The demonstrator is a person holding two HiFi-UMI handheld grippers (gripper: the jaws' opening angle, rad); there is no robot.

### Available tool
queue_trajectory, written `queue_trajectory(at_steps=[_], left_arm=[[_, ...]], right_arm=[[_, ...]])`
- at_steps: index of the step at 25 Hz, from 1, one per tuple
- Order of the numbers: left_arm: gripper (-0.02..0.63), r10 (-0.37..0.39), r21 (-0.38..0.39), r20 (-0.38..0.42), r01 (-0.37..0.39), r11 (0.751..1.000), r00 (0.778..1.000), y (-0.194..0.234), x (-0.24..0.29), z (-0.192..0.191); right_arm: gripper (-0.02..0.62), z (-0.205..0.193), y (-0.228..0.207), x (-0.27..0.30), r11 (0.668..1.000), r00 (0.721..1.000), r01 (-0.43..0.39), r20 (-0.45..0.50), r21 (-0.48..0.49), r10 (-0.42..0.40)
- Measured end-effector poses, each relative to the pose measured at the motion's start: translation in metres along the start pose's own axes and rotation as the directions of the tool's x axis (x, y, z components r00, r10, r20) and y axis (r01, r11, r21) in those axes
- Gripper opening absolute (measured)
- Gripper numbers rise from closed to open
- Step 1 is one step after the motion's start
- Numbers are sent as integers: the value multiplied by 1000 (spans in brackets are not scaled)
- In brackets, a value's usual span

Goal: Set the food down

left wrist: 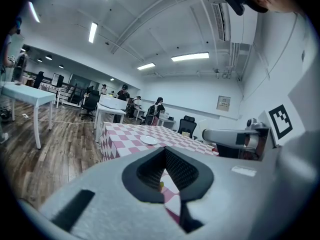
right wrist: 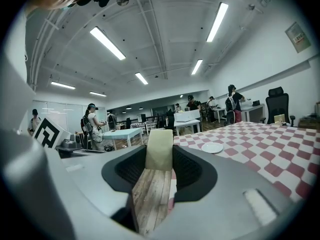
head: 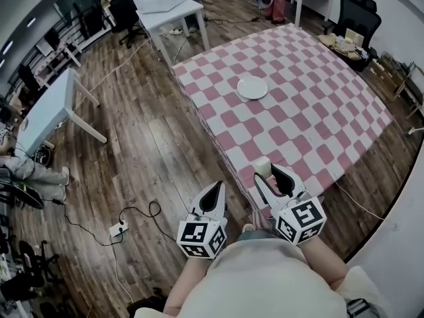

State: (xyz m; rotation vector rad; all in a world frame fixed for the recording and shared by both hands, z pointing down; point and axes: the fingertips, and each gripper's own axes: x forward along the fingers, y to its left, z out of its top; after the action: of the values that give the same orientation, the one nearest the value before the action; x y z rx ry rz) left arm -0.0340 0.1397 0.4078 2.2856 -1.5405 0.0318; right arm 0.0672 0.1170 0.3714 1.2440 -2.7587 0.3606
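A pale cream block of food (right wrist: 159,149) is pinched between the jaws of my right gripper (right wrist: 159,156). In the head view this food (head: 262,165) and the right gripper (head: 269,173) hang over the near edge of the table with the pink-and-white checked cloth (head: 318,98). A white plate (head: 252,87) lies bare near the table's middle and also shows as the plate (right wrist: 212,147) and the plate (left wrist: 148,140). My left gripper (head: 215,191) hovers over the wooden floor left of the table corner, jaws together, nothing held (left wrist: 165,153).
White desks stand at the far left (head: 50,111) and beyond the table (head: 169,5). A power strip with cables (head: 118,228) lies on the wooden floor. Office chairs (head: 358,18) sit behind the table. People stand in the background (right wrist: 92,121).
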Motion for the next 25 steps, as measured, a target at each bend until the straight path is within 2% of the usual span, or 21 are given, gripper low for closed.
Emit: queue_trajectory(at_steps=[15,25], left_arm=[[6,13,-20,-2,-13,1000,1000,4,33,7],[6,-42,-9,-22,42,999,999,10,77,8]], right_arm=[[172,7,-31,15,1000,1000,8,-8,3,-8],[172,10,-61,26,997,997,76,10,5,-76]])
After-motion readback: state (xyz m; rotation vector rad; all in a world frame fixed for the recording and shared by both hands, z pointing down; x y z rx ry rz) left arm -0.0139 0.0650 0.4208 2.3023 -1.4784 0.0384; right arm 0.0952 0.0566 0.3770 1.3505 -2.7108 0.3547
